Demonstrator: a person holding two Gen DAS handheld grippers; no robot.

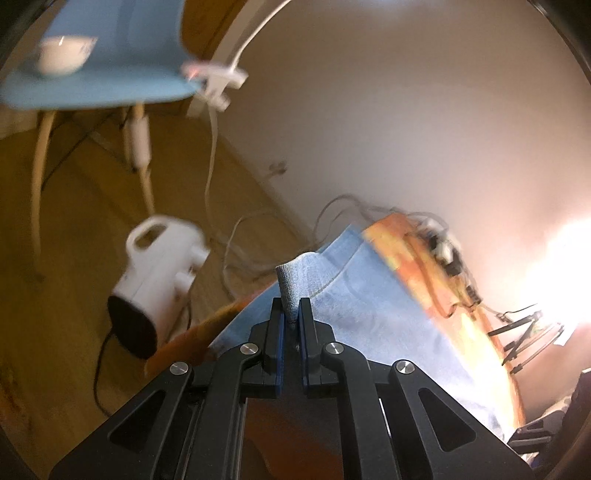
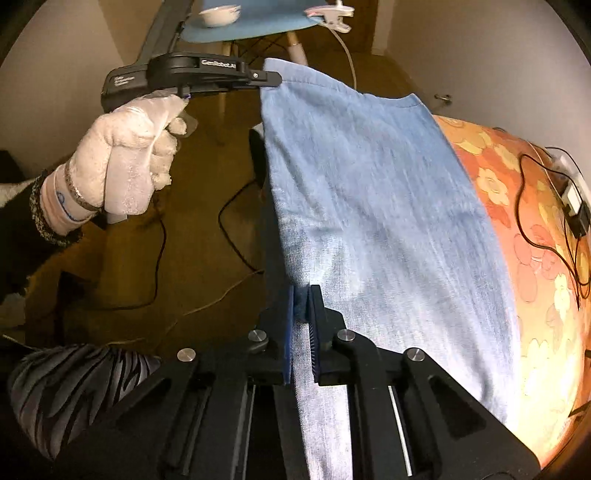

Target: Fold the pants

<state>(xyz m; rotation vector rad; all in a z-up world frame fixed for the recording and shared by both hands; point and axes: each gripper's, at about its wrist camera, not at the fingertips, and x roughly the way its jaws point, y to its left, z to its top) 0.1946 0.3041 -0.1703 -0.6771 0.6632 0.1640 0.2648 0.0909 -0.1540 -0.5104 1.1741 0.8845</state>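
Both tools pinch 1 long edge of the light blue jeans over the floral bed.

The left tool (image 1: 290,314) is clamped on a bunched corner of the jeans (image 2: 376,206), and the right tool (image 2: 302,325) is clamped on the same long edge farther along, so that edge is lifted while the rest of the denim slopes down onto the orange floral bedspread (image 2: 517,206). A white-gloved hand (image 2: 129,162) grips the left tool's handle to the left of the jeans. Beyond the jeans stand a blue chair (image 2: 255,27) with a white bowl (image 2: 218,14) on its seat and a white clip (image 2: 334,16) at its edge. A white heater (image 1: 155,280) sits on the wood floor (image 1: 74,229) left of the jeans, and black cables (image 2: 546,221) lie on the bedspread to their right.
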